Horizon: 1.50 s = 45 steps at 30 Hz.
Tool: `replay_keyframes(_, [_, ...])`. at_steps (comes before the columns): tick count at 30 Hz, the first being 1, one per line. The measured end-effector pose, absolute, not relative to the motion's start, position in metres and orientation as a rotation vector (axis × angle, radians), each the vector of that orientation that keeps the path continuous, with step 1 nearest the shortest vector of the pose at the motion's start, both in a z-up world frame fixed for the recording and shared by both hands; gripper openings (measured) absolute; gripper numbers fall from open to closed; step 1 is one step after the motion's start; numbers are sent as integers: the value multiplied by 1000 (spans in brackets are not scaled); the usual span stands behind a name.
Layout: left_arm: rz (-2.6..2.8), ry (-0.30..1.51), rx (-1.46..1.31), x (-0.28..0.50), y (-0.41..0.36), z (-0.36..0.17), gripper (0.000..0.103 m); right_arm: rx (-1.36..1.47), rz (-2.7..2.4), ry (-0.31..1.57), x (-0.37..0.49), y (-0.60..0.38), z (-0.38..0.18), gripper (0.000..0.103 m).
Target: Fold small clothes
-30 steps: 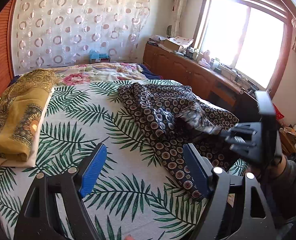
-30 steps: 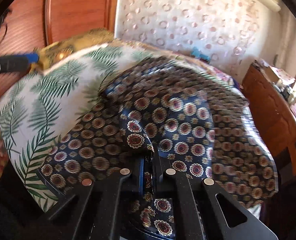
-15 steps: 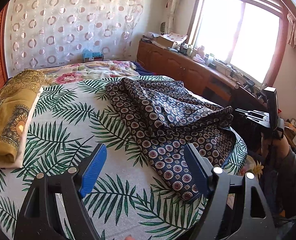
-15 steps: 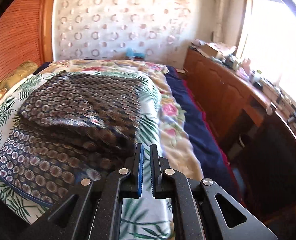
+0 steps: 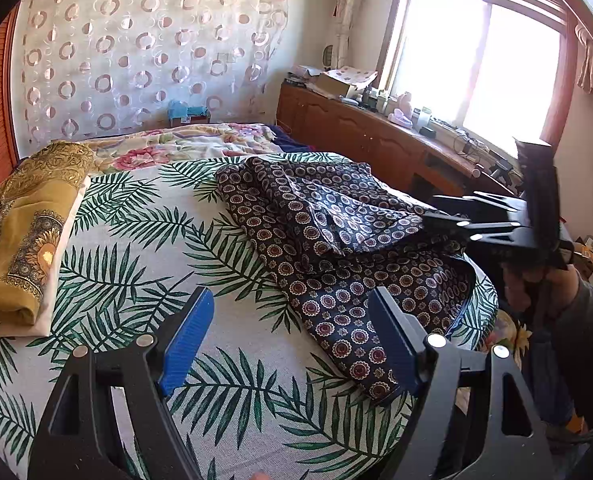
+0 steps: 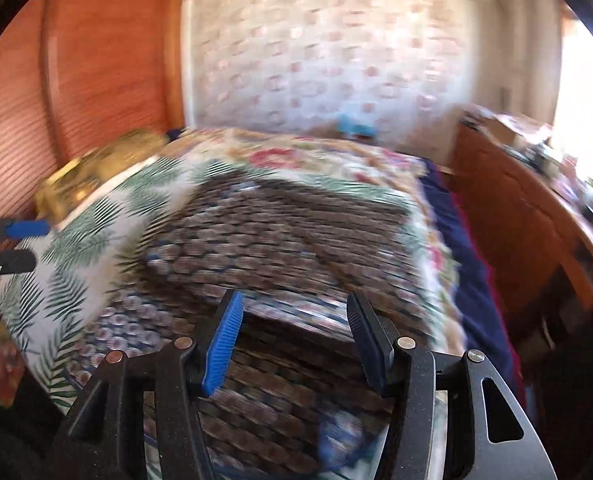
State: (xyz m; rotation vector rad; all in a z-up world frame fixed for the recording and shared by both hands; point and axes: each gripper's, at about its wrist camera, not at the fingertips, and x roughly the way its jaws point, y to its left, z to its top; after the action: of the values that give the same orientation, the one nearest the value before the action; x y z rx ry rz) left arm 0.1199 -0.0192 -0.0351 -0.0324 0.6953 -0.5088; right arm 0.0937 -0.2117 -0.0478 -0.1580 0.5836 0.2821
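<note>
A dark navy garment with round floral medallions [image 5: 336, 248] lies partly folded on the palm-leaf sheet [image 5: 144, 240], toward the bed's right side. My left gripper [image 5: 292, 336] hovers open above the sheet just left of the garment's near corner, nothing between its blue pads. In the left wrist view my right gripper [image 5: 436, 216] reaches in from the right over the garment's folded edge. In the blurred right wrist view the right gripper [image 6: 292, 332] has its jaws opening, with the garment [image 6: 264, 240] below them and no cloth pinched.
A folded mustard-gold cloth [image 5: 20, 236] rests on a white pad at the bed's left edge. A floral quilt [image 5: 184, 144] lies at the head. A wooden cabinet [image 5: 360, 140] with clutter runs along the right under the window. A person's sleeve [image 5: 584, 340] is at right.
The right gripper, shut on a fold of the garment a second ago, let the cloth go, swung away to the right and came back over it with its jaws spreading. The garment now lies flatter.
</note>
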Motion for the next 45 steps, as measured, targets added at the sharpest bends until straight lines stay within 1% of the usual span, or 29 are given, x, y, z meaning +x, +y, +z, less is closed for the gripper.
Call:
replay_keyframes(5, [-499,707,-19,128,-19,-42,80,-255,377,655,134,-170,-58,56])
replay_keyframes(11, [-498,737,6,140,-23,-53,80,-331,452,765,189,-148,-81,56])
replay_keyframes(14, [-497,750,6,148,-22,-57,80,-380,481,791,211,-133,-89,56])
replay_keyframes(18, [-497,767,6,157,-22,-61,80,-499,491,794,218,-121,-90,56])
replay_keyframes(19, [-498,770,8,159,-23,-61,80,-515,499,792,215,-121,-88,53])
replay_keyframes(20, [-497,775,11,163,-24,-62,80,-526,517,795,216,-120,-88,37])
replay_keyframes(21, [-496,778,14,165,-25,-63,80,-538,530,798,217,-117,-90,9])
replay_keyframes(22, [-497,780,15,167,-25,-63,80,-556,516,792,217,-117,-89,5])
replay_keyframes(24, [-502,788,17,174,-29,-64,80,-530,523,781,220,-127,-82,5])
replay_keyframes(27, [-508,801,25,184,-36,-67,80,-432,489,733,231,-158,-57,4])
replay_keyframes(32, [-527,825,41,198,-52,-74,80,-308,329,697,278,-223,-28,4])
replay_keyframes(38, [-536,849,56,203,-64,-80,80,-127,163,753,338,-279,-35,5])
replay_keyframes(41, [-535,858,60,203,-67,-84,80,-152,80,721,347,-283,-32,12])
replay_keyframes(45, [-527,870,64,206,-72,-89,80,-139,97,713,341,-269,-33,13])
